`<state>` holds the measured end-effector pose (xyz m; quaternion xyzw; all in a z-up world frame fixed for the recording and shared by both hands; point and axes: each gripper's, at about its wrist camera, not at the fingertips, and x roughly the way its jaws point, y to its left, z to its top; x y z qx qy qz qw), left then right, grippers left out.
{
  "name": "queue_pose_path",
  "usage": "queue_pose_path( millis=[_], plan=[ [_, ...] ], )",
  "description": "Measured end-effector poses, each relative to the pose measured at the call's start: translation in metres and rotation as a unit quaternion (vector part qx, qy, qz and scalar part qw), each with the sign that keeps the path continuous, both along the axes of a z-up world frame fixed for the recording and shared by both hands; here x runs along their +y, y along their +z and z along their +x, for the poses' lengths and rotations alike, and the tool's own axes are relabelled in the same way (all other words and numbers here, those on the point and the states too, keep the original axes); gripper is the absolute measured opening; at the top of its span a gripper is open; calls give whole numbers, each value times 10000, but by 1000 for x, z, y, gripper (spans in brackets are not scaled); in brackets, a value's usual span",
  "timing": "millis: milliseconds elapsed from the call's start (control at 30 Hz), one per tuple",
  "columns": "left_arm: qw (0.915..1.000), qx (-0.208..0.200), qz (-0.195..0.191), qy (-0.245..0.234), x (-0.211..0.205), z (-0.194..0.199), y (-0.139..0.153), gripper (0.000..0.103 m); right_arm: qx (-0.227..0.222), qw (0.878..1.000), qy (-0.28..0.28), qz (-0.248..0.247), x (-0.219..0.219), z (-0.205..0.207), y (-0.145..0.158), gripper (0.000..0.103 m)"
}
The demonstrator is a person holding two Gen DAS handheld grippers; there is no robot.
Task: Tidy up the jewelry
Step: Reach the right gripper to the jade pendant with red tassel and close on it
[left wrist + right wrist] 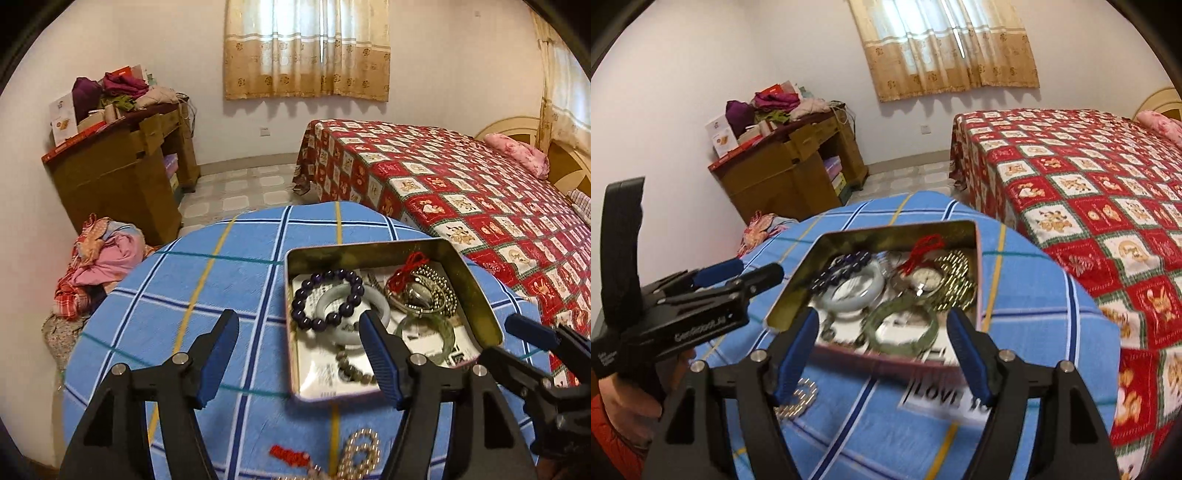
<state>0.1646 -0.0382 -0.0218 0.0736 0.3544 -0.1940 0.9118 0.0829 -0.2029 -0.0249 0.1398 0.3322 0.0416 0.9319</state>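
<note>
An open metal tin [476, 291] [798, 288] sits on a round table with a blue plaid cloth [207, 280] [1034, 317]. It holds a purple bead bracelet [325, 299], a white bangle [382, 308] [855, 299], a green bangle [448, 338] [905, 328], a watch with red cord [923, 278] and gold chains [441, 291] [956, 280]. A pearl strand [360, 456] [798, 400] and a red charm [290, 456] lie on the cloth nearer me. My left gripper [299, 356] [738, 275] is open and empty at the tin's left near corner. My right gripper [881, 354] [532, 332] is open and empty at the tin's near edge.
A printed card [945, 398] lies on the cloth in front of the tin. A bed with a red patchwork cover [461, 192] [1089, 192] stands to the right. A wooden cabinet piled with clothes [122, 166] [790, 166] and a heap of clothes [99, 266] are to the left.
</note>
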Motion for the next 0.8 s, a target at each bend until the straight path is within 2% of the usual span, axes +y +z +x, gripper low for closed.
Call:
queue_pose_path(
  millis=[167, 267, 400, 567, 633, 667, 733, 800],
  plan=[
    [9999, 55, 42, 146, 14, -12, 2, 68, 113, 9995, 277, 36, 17, -16, -5, 73],
    [9997, 136, -51, 184, 31, -24, -1, 68, 306, 9980, 532, 160, 27, -25, -14, 66],
    [9983, 446, -151, 356, 60, -36, -14, 68, 563, 9941, 923, 18, 50, -38, -33, 63],
    [9908, 826, -749, 763, 105, -50, -31, 68, 898, 9863, 1384, -36, 77, -34, -54, 61],
    [9875, 960, -962, 803, 115, -56, -37, 68, 944, 9828, 1574, -192, 91, -33, -60, 60],
    [9870, 991, -976, 810, 117, -59, -38, 68, 976, 9808, 1655, -327, 99, -31, -63, 60],
    [9873, 997, -914, 828, 117, -62, -40, 68, 1021, 9789, 1688, -530, 108, -28, -67, 52],
    [9880, 986, -863, 812, 116, -64, -42, 68, 1026, 9774, 1756, -577, 111, -25, -67, 47]
  ],
)
